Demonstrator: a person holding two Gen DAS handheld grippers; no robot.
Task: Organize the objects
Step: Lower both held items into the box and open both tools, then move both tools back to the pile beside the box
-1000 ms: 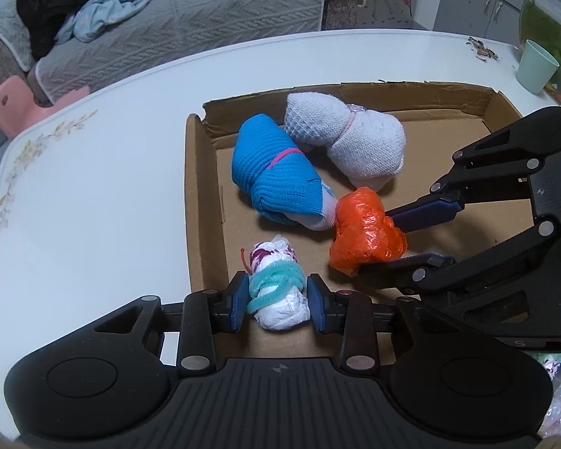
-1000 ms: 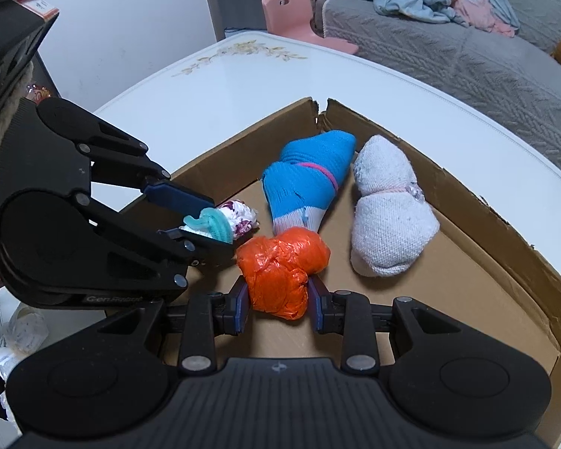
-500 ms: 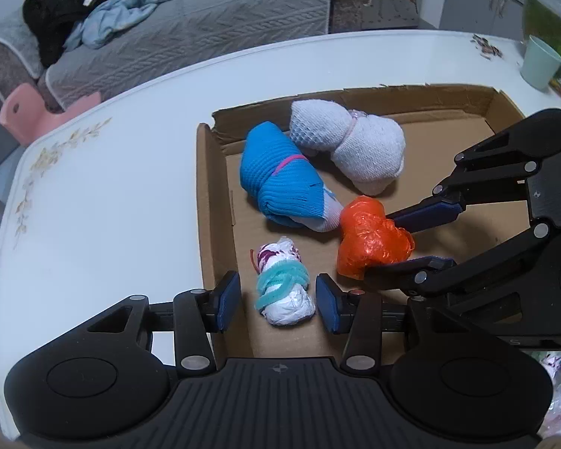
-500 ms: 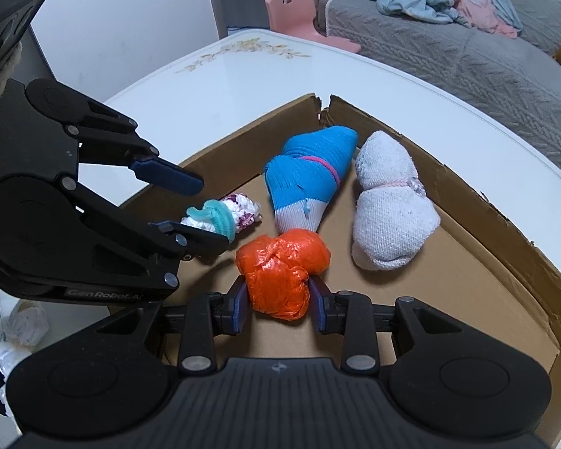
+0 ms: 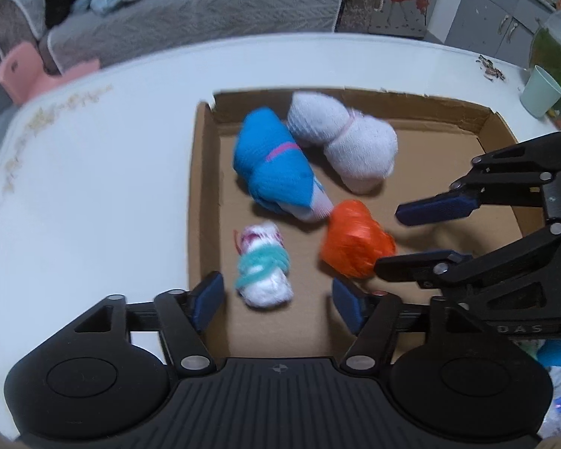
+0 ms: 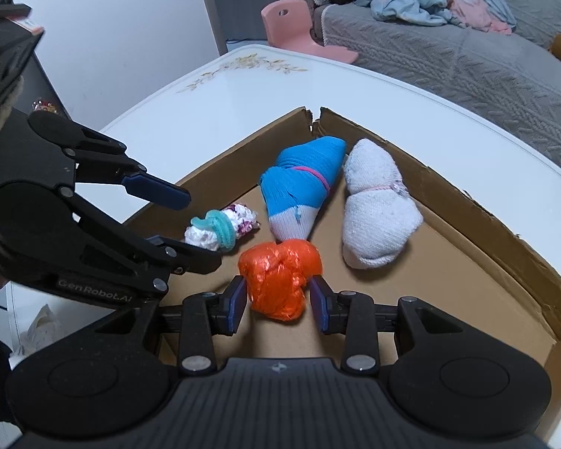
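Observation:
A shallow cardboard tray (image 5: 201, 194) (image 6: 478, 209) lies on the white table. In it lie a blue sock roll (image 5: 276, 172) (image 6: 299, 187), a white sock roll (image 5: 351, 146) (image 6: 377, 209), a small white bundle with a teal band (image 5: 263, 265) (image 6: 220, 230) and an orange plastic bundle (image 5: 355, 243) (image 6: 280, 277). My left gripper (image 5: 276, 301) is open, its jaws wide on either side of the small white bundle. My right gripper (image 6: 278, 303) is open, its pads just off the orange bundle's sides; it also shows in the left wrist view (image 5: 415, 237).
A mint cup (image 5: 542, 91) stands at the table's far right edge. A grey sofa with clothes (image 6: 448, 37) and a pink child's chair (image 6: 291, 22) are beyond the table. The tray's right part (image 6: 467, 299) is bare cardboard.
My left gripper let go of the small white bundle, opened wide and drew back. My right gripper loosened off the orange bundle, which now rests on the tray.

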